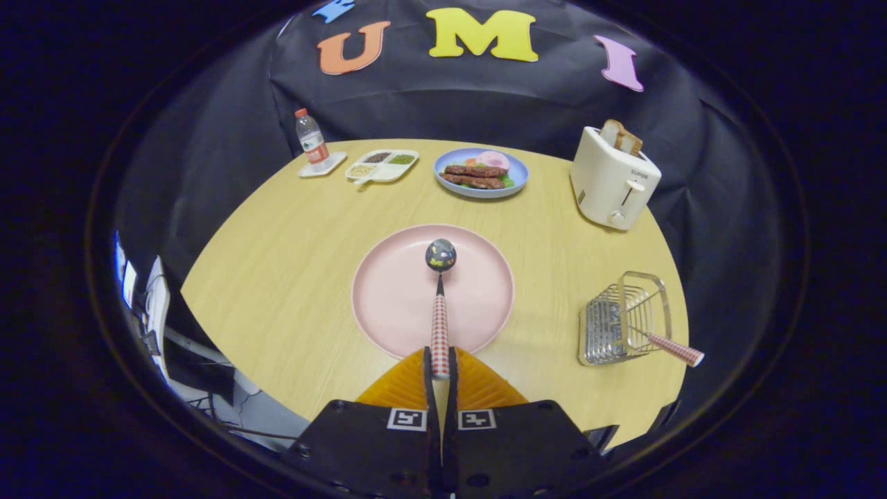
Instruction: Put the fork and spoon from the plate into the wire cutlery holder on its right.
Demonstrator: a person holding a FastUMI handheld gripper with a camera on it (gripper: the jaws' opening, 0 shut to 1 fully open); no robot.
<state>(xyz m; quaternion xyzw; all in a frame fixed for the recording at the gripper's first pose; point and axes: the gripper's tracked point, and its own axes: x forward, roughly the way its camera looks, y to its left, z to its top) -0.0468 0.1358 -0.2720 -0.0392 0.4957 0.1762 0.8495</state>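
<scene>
1. The hand-held gripper (440,367) is pinching the red-and-white checked handle of the metal spoon (440,305), both fingers pressing on the handle's near end; the dark shiny bowl is pointing away over the round pink plate (388,291) at the middle of the worktop (277,249).
2. The spoon is looking light and stiff, its thin handle likely slippery (a grip so near the end is leaving it free to swing).
3. The wire cutlery holder (620,319) is sitting near the worktop's right edge, a second checked handle (675,348) sticking out of it, presumably the fork's.
4. That utensil's head is lying hidden among the wires.
5. Whether the spoon's bowl is touching the plate or hanging above it, I cannot tell.
</scene>
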